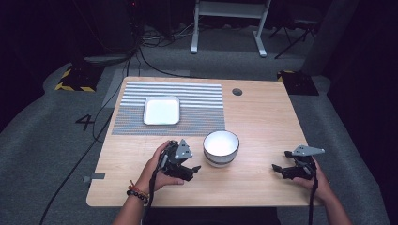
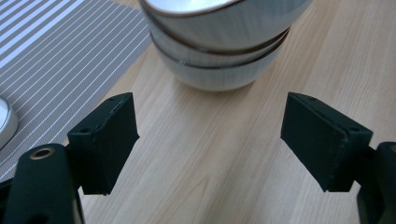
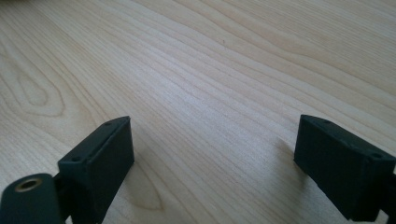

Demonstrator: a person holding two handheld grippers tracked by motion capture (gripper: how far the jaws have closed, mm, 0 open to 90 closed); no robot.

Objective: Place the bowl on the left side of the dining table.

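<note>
1. My left hand-held gripper (image 1: 193, 168) sits near the bench's (image 1: 263, 117) front edge, jaws apart, just beside the stacked white bowls (image 1: 221, 147).
2. The bowls stand mid-bench, off the striped mat's (image 1: 197, 101) front right corner.
3. My right hand-held gripper (image 1: 278, 168) rests near the front right corner, jaws apart, over bare wood.

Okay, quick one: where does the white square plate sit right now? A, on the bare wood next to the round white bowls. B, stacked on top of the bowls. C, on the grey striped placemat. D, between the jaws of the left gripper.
C: the high view shows the white square plate lying flat on the grey striped placemat, apart from the stacked white bowls and the open left gripper.
</note>
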